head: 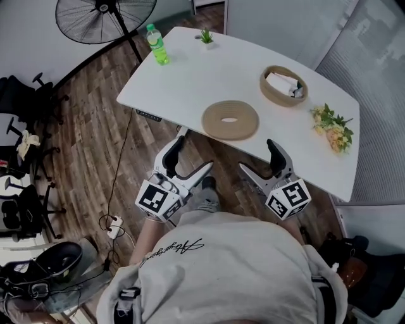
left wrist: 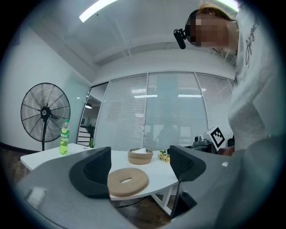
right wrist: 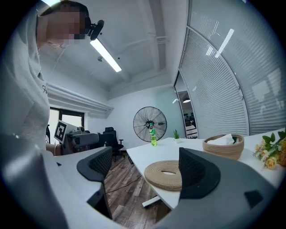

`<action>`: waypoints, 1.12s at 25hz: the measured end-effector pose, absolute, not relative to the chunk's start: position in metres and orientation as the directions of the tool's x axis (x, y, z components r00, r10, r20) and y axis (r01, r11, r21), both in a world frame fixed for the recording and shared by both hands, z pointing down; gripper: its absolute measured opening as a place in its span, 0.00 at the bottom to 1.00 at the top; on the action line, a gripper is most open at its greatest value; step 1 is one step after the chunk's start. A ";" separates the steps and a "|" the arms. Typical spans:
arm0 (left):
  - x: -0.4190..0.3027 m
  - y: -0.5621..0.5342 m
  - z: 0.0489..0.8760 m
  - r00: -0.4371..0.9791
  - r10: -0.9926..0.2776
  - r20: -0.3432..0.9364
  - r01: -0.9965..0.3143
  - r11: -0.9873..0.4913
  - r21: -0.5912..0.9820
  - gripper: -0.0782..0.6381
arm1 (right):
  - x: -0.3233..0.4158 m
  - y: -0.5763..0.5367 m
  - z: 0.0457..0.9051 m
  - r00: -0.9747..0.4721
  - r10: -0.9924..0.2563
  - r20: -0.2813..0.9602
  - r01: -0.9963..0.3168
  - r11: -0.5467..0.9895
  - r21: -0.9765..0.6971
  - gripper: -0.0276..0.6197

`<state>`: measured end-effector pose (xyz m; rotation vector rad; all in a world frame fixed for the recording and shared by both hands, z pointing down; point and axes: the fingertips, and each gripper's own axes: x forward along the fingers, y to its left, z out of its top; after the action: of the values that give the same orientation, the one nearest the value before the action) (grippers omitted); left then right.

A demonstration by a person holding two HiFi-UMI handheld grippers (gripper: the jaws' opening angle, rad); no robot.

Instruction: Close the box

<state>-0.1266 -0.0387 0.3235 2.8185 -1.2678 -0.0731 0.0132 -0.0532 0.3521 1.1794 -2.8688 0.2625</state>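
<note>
Beside fan [head: 104, 19], white table [head: 209, 69] bears woven lid [head: 214, 124].

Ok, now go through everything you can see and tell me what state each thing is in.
Woven box: open, no lid on it, white tissue inside.
Woven lid: lying flat, apart from the box.
Green bottle: upright, capped.
Small plant: upright.
Flowers: lying on their side.
Fan: standing; cannot tell if it is running.
Left gripper: jaws apart, nothing held.
Right gripper: jaws apart, nothing held.
</note>
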 end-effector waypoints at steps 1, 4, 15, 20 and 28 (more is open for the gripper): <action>-0.128 -0.045 0.322 0.666 -0.745 -0.025 -0.743 -0.666 0.064 0.66 | 0.012 -0.058 0.352 -0.710 -0.698 0.093 -0.703 0.696 -0.144 0.74; -0.130 -0.063 0.318 0.681 -0.732 -0.026 -0.730 -0.681 0.061 0.66 | 0.008 -0.074 0.348 -0.700 -0.707 0.098 -0.713 0.687 -0.139 0.74; -0.142 -0.126 0.311 0.728 -0.685 -0.028 -0.684 -0.728 0.044 0.66 | -0.008 -0.132 0.335 -0.667 -0.739 0.095 -0.745 0.656 -0.122 0.74; -0.147 -0.152 0.313 0.748 -0.663 -0.024 -0.661 -0.748 0.054 0.66 | -0.014 -0.152 0.334 -0.650 -0.752 0.106 -0.760 0.639 -0.119 0.74; -0.146 -0.185 0.320 0.778 -0.628 -0.029 -0.626 -0.777 0.066 0.66 | -0.010 -0.178 0.339 -0.604 -0.788 0.121 -0.797 0.593 -0.115 0.74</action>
<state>-0.1461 -0.1849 0.3196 2.9124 -1.0279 -0.0767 -0.0102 -0.1781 0.3390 1.3700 -2.7527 0.2436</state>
